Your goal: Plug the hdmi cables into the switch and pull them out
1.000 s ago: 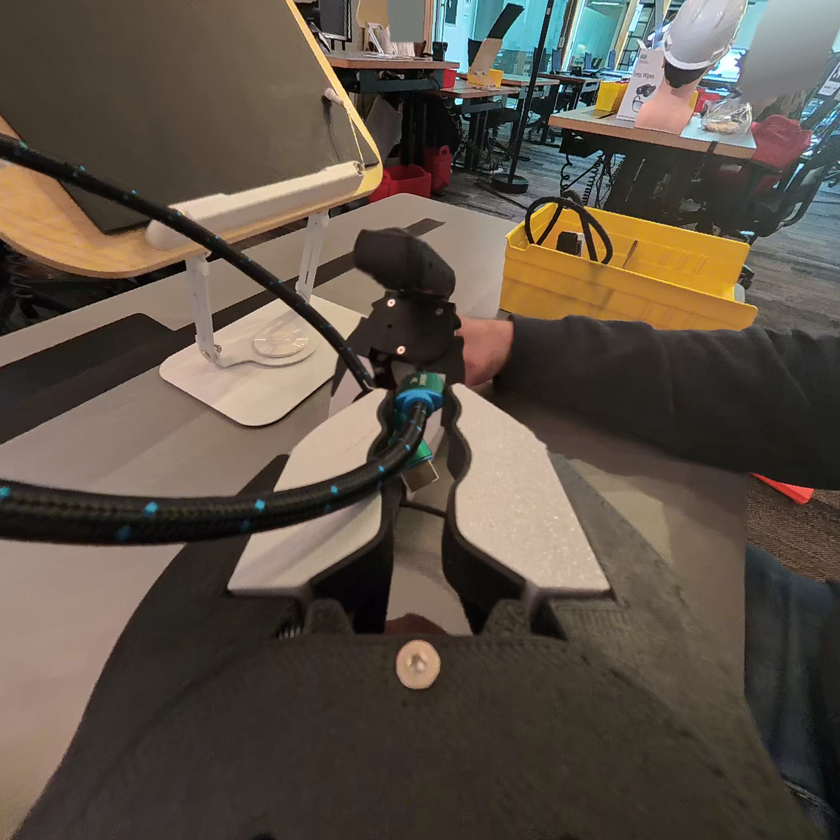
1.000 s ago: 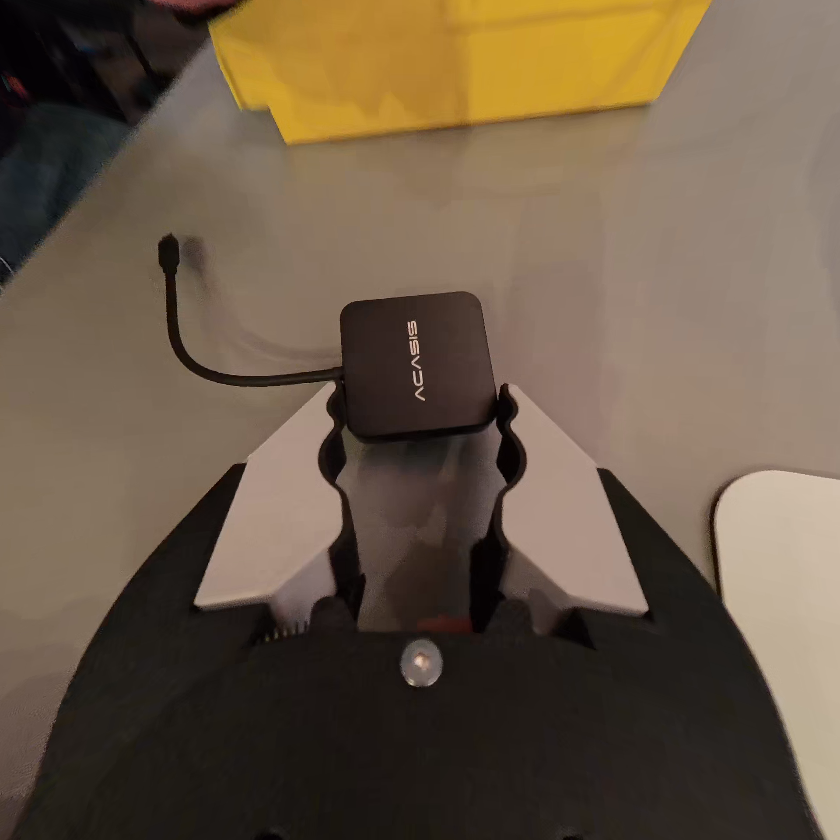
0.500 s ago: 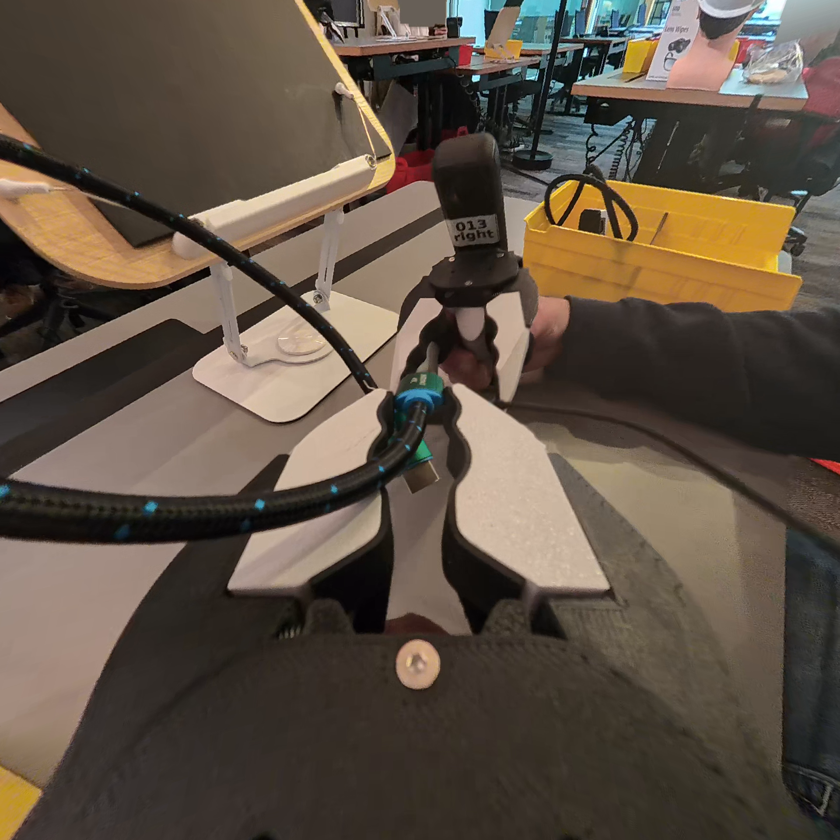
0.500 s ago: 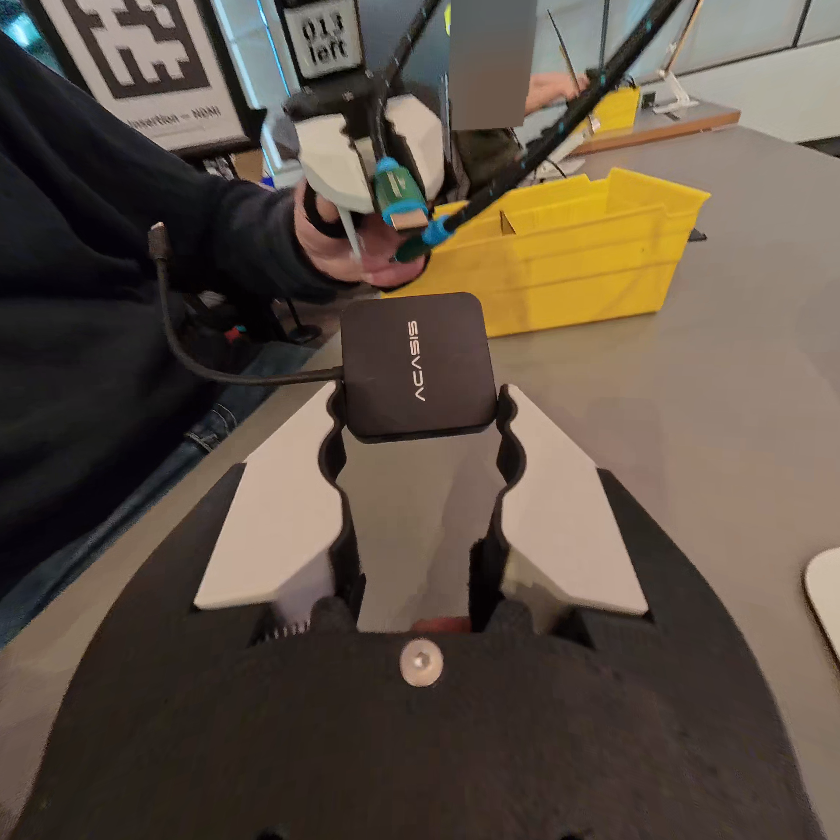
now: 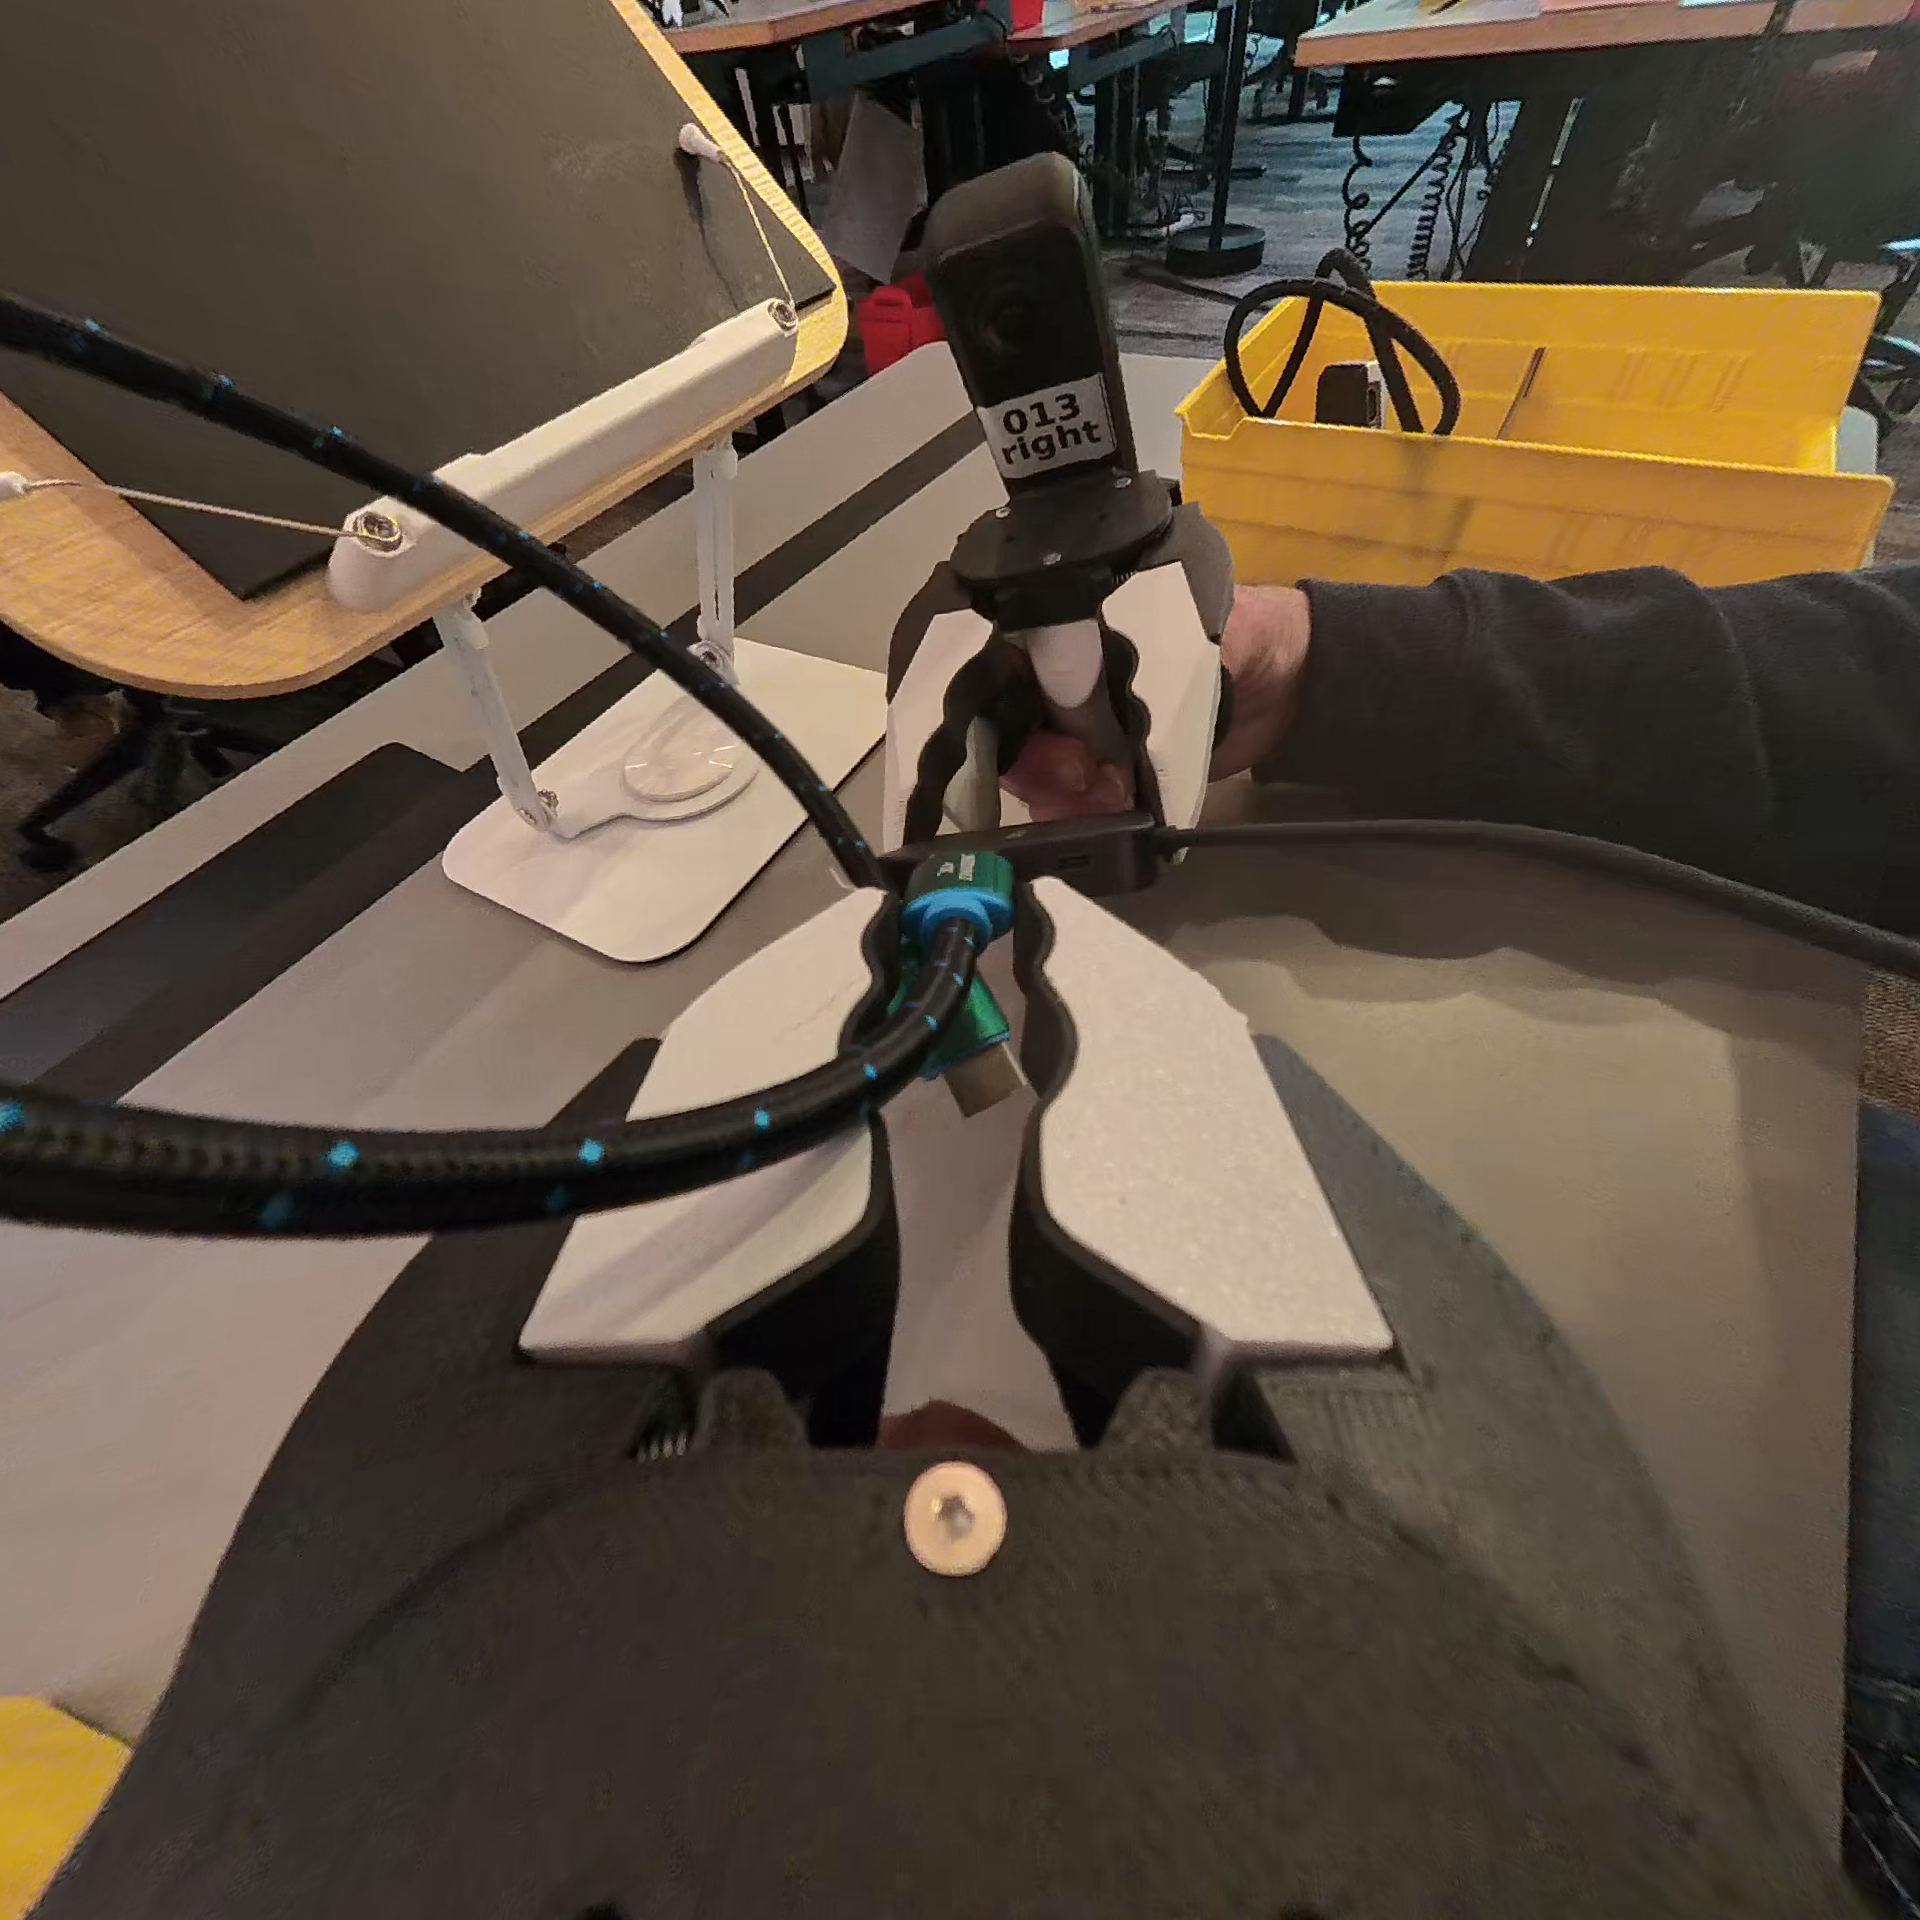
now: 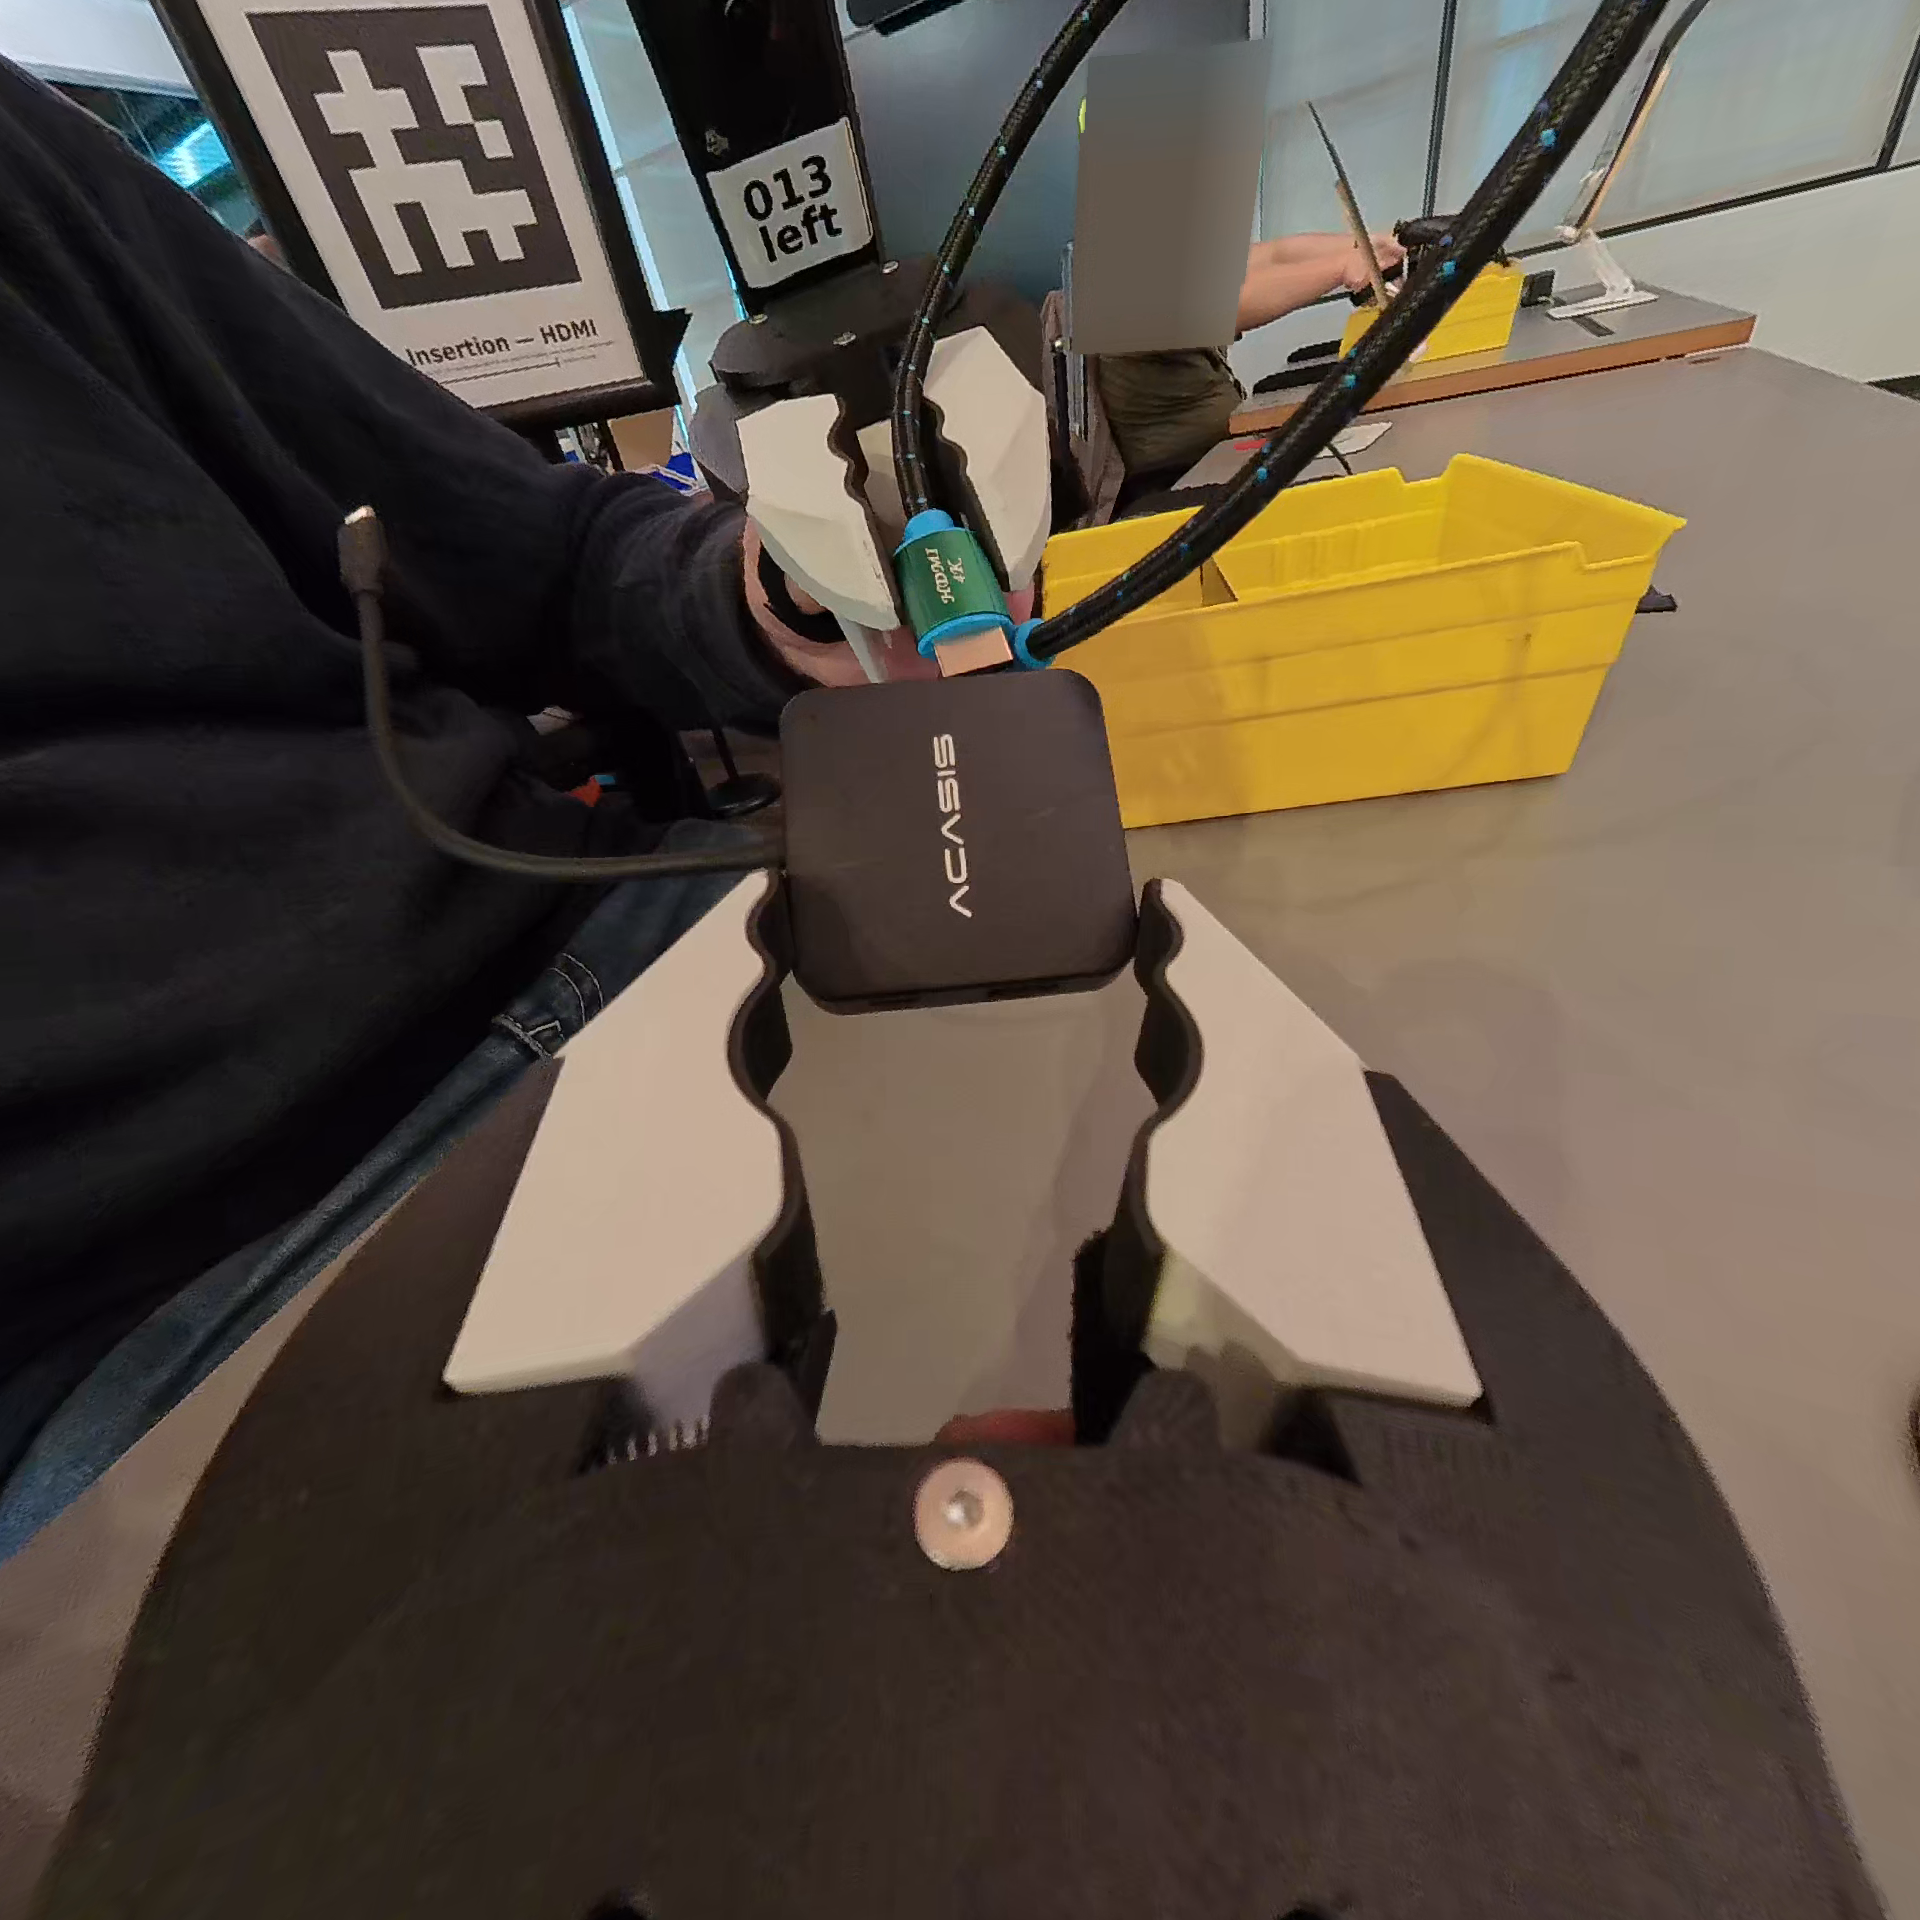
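Observation:
My right gripper (image 6: 961, 935) is shut on a flat black switch (image 6: 951, 831) and holds it off the grey table by its near sides. A thin short lead with a small connector (image 6: 358, 525) hangs from the switch. My left gripper (image 5: 951, 904) is shut on a green HDMI plug (image 5: 945, 878) with blue collars. In the right wrist view the plug's (image 6: 951, 592) gold tip meets the switch's far edge. A second green plug (image 5: 977, 1049) lies between the left fingers with its tip pointing back. Black braided cable (image 5: 416, 1174) loops away to the left. The left wrist view shows the right gripper (image 5: 1029, 831) holding the switch (image 5: 1081, 847).
A yellow bin (image 5: 1558, 468) with a coiled cable stands on the table beyond the grippers and also shows in the right wrist view (image 6: 1351, 644). A tilted board on a white stand (image 5: 644, 831) is at the left. A person's dark sleeve (image 6: 260, 623) fills the left. The gap from one gripper's tips to the other's is roughly 6 centimetres.
The right gripper has lifted the switch off the table and turned it to face the left gripper. The two grippers have closed in until the plug's tip meets the switch.

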